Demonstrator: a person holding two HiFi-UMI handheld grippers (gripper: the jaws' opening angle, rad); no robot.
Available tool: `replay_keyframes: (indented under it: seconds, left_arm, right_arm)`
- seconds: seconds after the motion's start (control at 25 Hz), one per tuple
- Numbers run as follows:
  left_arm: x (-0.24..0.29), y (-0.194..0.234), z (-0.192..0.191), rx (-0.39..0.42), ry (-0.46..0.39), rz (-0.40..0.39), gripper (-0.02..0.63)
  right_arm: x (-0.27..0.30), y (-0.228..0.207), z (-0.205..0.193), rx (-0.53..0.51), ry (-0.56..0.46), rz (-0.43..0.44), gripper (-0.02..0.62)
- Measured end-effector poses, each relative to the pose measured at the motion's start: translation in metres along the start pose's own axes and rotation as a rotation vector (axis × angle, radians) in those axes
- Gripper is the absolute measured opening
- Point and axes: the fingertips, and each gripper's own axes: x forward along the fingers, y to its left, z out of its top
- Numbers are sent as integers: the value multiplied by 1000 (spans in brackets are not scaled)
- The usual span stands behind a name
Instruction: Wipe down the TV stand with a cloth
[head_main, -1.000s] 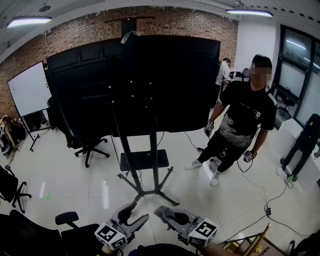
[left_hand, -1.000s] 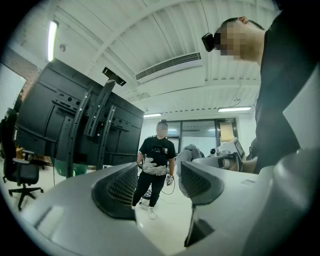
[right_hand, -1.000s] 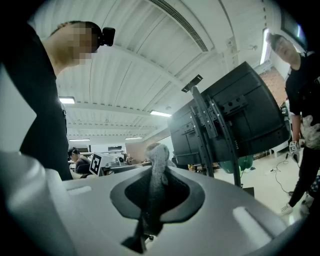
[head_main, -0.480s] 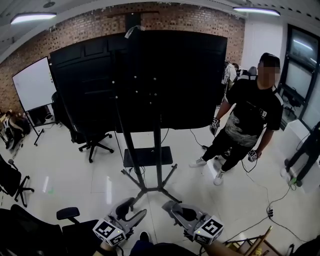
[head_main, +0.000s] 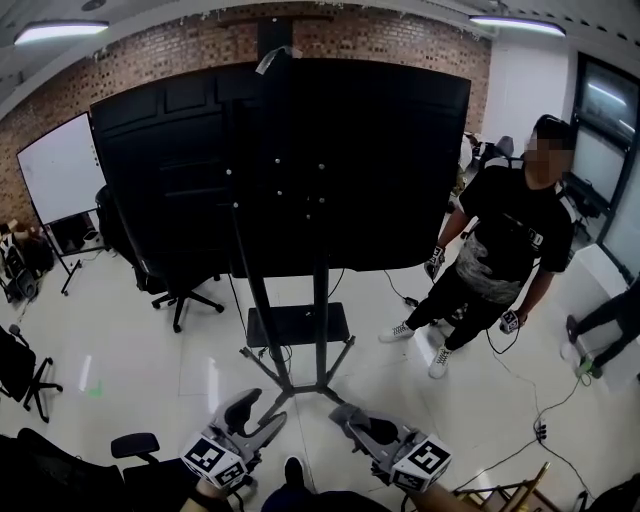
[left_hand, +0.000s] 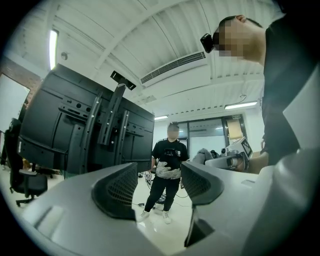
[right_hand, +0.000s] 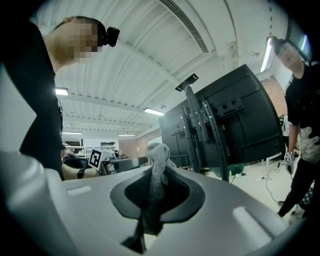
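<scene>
The TV stand (head_main: 318, 300) rises mid-room on two black posts with splayed feet and a small shelf (head_main: 297, 324); the big black screen (head_main: 300, 160) shows its back. Both grippers hang low in the head view, short of the stand's feet. My left gripper (head_main: 262, 408) is open and holds nothing; in its own view the left gripper (left_hand: 159, 182) shows a bystander through the gap, with the stand (left_hand: 100, 135) to the left. My right gripper (head_main: 347, 415) is shut on a grey cloth (right_hand: 159, 165), which sticks up between the jaws. The stand (right_hand: 210, 135) stands right of it.
A bystander in black (head_main: 505, 250) stands right of the stand on the pale floor. Office chairs (head_main: 180, 285) and a whiteboard (head_main: 60, 170) stand at the left. Cables (head_main: 545, 400) run over the floor at the right. A wooden frame (head_main: 515, 490) is near the bottom right.
The stand and screen have grown larger and nearer in the head view. Both grippers stay low at the bottom edge, the right one still shut on the cloth.
</scene>
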Motion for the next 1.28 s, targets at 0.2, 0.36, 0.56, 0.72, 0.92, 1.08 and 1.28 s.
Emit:
replay_keyframes:
  seconds: [0.2,0.36,0.56,0.72,0.92,1.08,1.28]
  left_arm:
    - [29,52,22,31,-30,-40,296]
    - [43,101,45,64,-54,-63,296]
    - [60,153,76,113,-75,-115,296]
    - [76,184,97,166,-86,-159,296]
    - [95,207,135,241,-130,-192,296]
    - [114,214,168,283,-173,-221,296]
    - [145,215,209,372,-199,-246,296]
  right_arm:
    - [54,-28,22,-40,-24,-12,26]
    - [104,-51,37,-94,-25,-34,26]
    - [162,-71,79,-183,-83,-49,28]
    - [195,-93,106,-266,-114,-82,28]
    - [230,-103,145,-375,-100,-59,28]
    - [249,-121,185,-451,-105,-54,28]
    - [266,-132,250,-615,-128,-55,29]
